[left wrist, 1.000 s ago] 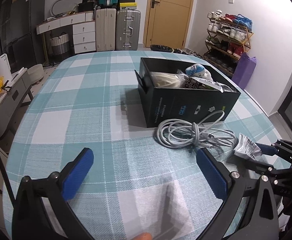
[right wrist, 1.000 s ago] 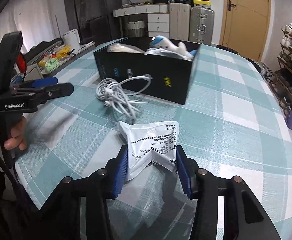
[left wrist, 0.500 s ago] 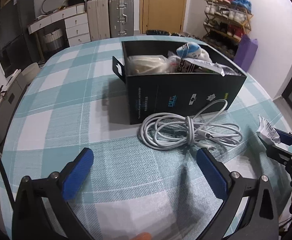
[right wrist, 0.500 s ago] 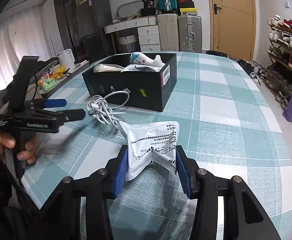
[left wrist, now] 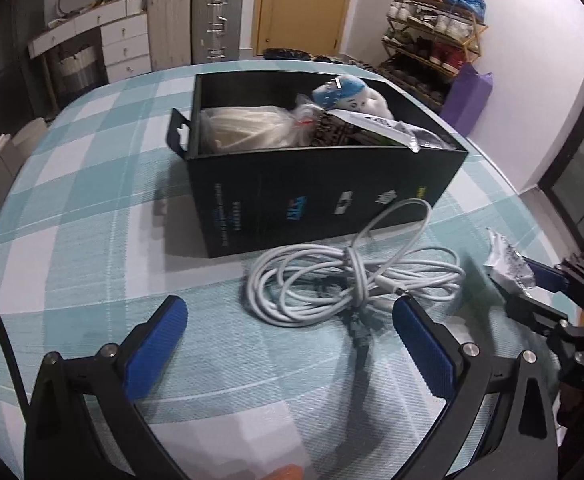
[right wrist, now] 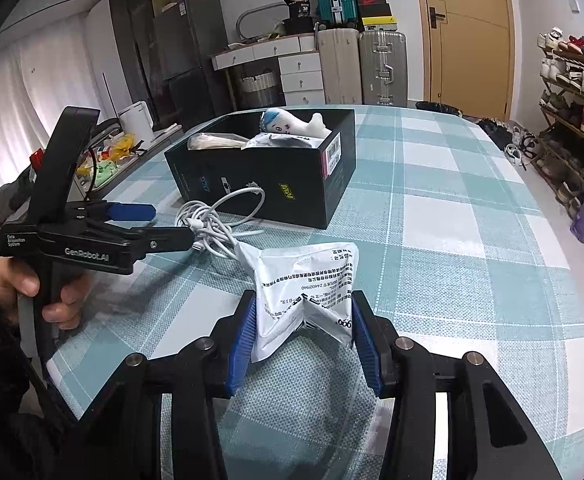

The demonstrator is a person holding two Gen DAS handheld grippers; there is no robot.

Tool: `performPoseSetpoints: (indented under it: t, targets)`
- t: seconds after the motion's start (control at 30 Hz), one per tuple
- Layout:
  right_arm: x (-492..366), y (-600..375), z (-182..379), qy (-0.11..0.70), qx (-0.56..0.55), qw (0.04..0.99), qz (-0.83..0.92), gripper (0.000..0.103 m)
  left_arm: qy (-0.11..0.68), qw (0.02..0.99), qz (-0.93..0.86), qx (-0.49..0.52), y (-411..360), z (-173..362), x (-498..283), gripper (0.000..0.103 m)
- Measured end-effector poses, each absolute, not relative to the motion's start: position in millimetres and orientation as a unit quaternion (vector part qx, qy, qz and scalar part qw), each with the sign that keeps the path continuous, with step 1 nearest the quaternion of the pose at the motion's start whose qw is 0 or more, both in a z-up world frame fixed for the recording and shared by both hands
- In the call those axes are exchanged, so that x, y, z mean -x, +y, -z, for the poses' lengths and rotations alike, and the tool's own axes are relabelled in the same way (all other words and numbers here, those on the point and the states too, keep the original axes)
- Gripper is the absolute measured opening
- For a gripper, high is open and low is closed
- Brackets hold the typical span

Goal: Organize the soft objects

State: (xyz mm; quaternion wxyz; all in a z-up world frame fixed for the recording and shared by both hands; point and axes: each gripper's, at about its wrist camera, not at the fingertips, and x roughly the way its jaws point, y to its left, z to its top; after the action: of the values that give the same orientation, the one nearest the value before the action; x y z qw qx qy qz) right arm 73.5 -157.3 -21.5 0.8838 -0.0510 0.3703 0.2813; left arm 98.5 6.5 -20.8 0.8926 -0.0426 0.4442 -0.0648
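A black open box (left wrist: 324,196) stands mid-table, holding a blue-and-white plush toy (left wrist: 348,94), a clear bag of pale stuff (left wrist: 251,128) and a printed packet. A coiled white cable (left wrist: 352,280) lies on the cloth in front of it. My left gripper (left wrist: 287,306) is open, hovering just short of the coil with nothing between its blue pads. In the right wrist view my right gripper (right wrist: 304,296) is shut on a white printed pouch (right wrist: 308,276), held clear of the table. The same box (right wrist: 267,176) and left gripper (right wrist: 169,224) show beyond it.
A teal-and-white checked cloth (left wrist: 91,208) covers the round table. A hand (right wrist: 27,288) grips the left tool's handle at the table's near edge. Suitcases (right wrist: 380,68), drawers and a shoe rack (left wrist: 432,40) stand off the table, along the walls.
The left gripper has moved in toward the cable and box, which now loom larger and nearer its pads. The right gripper keeps the pouch and has shifted slightly, its view swung.
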Motion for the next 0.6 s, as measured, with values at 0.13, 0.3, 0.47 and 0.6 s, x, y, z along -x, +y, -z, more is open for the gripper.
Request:
performPoseSetpoints:
  t: [0.13,0.3,0.47,0.6]
  targets:
    - [-74.7,-157.5,21.6,0.371,0.05,0.883,-0.283,0.046,0.446,0.89,0.08,0.042,2.3,18.6,-100.3,0.103]
    - [-76.3,-158.1,21.7,0.371,0.048,0.883,-0.284,0.046,0.442,0.89,0.112,0.008,-13.4,15.5,-96.0,0.103]
    - [-76.9,-158.0,21.2,0.37,0.048,0.883,-0.284,0.046,0.453,0.886,0.096,0.007,-14.3,21.3,-106.3,0.103]
    - [-78.0,-158.0,21.2,0.37,0.047,0.883,-0.284,0.046,0.463,0.881,0.096,0.015,-14.1,26.5,-111.6,0.103]
